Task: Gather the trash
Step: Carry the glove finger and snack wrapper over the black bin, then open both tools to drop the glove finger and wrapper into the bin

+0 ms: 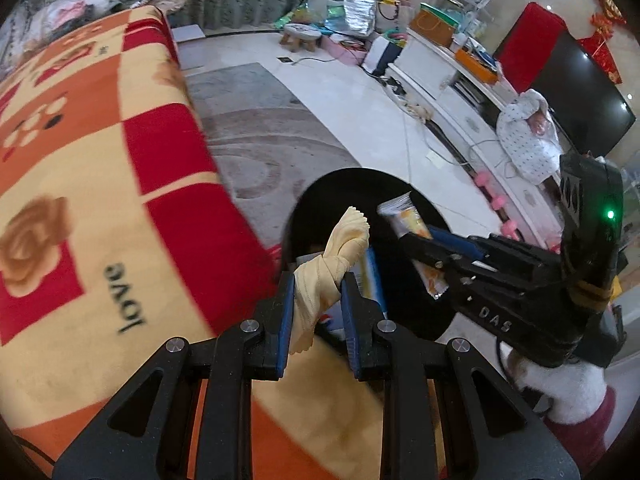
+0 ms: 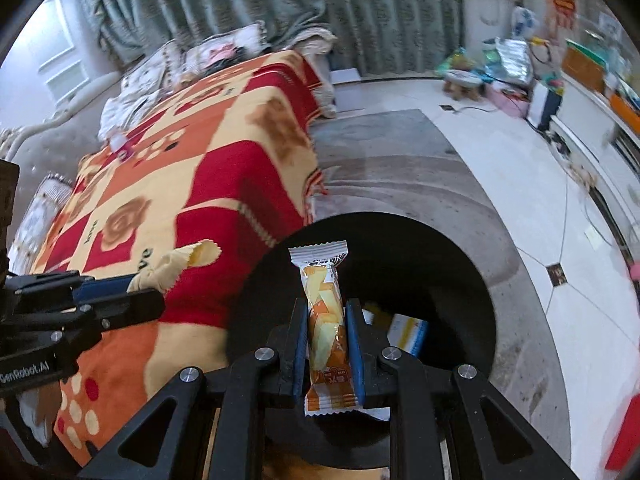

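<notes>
My left gripper [image 1: 318,284] is shut on a knotted pale-yellow wrapper [image 1: 336,264], held over the near rim of a black round trash bin [image 1: 344,188]. My right gripper [image 2: 327,312] is shut on an orange-and-white snack packet [image 2: 326,320], held upright over the bin [image 2: 400,240]. The right gripper shows in the left wrist view [image 1: 424,244] with the packet [image 1: 404,218]. The left gripper shows in the right wrist view [image 2: 132,292] with the yellow wrapper [image 2: 180,260]. Boxes lie inside the bin [image 2: 408,332].
A sofa under a red, orange and yellow blanket [image 1: 100,184] stands left of the bin. A grey rug [image 1: 256,128] and white tile floor lie beyond. A white TV cabinet [image 1: 452,92] with a black TV [image 1: 580,92] runs along the right.
</notes>
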A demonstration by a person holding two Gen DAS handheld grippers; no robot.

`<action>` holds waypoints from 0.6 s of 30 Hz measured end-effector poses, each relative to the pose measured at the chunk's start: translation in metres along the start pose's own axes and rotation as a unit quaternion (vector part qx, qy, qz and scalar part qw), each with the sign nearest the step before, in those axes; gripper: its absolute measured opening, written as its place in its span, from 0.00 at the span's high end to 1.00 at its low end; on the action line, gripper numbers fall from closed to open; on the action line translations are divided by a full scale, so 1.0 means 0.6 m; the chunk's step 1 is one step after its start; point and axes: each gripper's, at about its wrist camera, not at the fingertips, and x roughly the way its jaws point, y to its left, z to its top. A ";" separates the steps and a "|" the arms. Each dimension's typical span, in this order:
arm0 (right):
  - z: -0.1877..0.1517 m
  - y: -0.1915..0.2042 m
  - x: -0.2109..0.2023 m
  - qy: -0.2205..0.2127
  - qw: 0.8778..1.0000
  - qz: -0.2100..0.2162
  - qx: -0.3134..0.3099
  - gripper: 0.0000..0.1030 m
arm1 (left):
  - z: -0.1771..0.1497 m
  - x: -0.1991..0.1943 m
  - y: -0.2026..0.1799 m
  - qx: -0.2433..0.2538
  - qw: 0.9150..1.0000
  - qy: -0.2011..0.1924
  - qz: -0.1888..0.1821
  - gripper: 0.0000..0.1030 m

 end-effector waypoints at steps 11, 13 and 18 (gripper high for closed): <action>-0.016 -0.031 -0.020 -0.022 0.999 -0.005 0.043 0.65 | 0.000 -0.005 -0.004 -0.007 1.000 -0.030 0.000 0.50; -0.021 -0.025 -0.030 -0.029 0.999 -0.008 0.044 0.65 | -0.005 -0.017 -0.003 -0.003 0.999 -0.041 0.006 0.50; -0.032 0.007 -0.066 -0.067 0.997 -0.033 0.031 0.62 | -0.021 -0.057 -0.007 0.008 0.996 -0.081 0.033 0.50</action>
